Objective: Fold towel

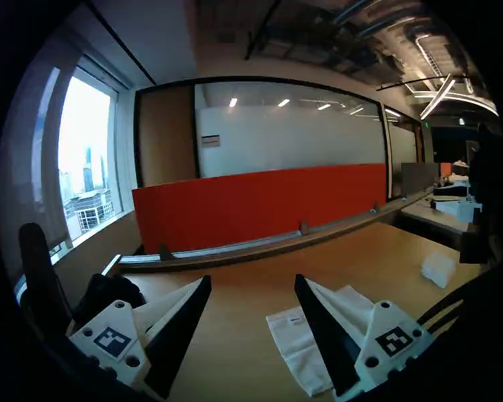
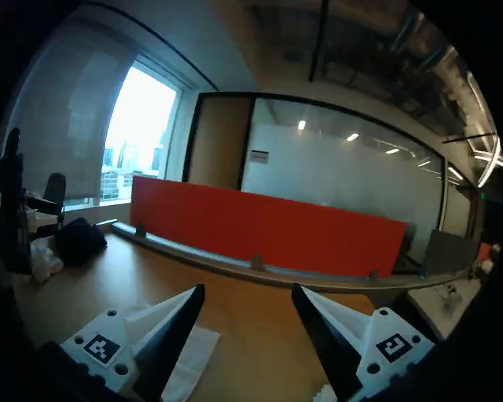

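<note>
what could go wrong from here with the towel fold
1. The towel lies partly behind a finger of the open left gripper, so a pinch may miss its edge or catch only one layer.
2. In the right gripper view the towel sits off to one side of the open right gripper; closing as aimed would likely meet bare desk.

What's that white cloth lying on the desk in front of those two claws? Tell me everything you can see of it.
The towel is a thin-looking white cloth lying flat on the wooden table, roughly rectangular, set at a slant, with soft creases. A tiny mark, perhaps a tag, sits near its far edge. One finger of the open left gripper hides part of it. In the right gripper view it lies low beside the open right gripper. Nothing grips it.
</note>
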Tool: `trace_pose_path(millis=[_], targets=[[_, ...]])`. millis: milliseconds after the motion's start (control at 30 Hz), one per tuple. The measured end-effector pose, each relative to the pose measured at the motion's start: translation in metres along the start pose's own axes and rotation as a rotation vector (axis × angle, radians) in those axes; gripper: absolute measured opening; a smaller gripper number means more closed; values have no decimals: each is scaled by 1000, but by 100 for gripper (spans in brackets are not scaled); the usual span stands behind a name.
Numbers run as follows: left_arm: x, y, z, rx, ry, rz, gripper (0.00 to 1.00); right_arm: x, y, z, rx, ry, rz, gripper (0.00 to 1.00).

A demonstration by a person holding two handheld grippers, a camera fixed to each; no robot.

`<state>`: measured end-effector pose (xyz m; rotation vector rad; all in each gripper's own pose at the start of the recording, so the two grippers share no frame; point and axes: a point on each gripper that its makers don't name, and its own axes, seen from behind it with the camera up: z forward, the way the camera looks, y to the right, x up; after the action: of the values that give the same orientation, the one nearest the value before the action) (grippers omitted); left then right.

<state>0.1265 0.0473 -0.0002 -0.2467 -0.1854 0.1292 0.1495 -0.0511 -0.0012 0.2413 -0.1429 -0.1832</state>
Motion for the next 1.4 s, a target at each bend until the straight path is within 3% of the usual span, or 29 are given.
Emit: trace_pose_path(millis=[333,800,1400], targets=[[-24,21,0,-127,-92,91,92,-15,-45,1,205,-96,-59,100],[-67,52,3,-236,-168,138,92,-59,-69,-2,304,-198,-106,100],[-167,84,5,-346,-332,147,92,-146,-105,-2,394,-333,-115,100]])
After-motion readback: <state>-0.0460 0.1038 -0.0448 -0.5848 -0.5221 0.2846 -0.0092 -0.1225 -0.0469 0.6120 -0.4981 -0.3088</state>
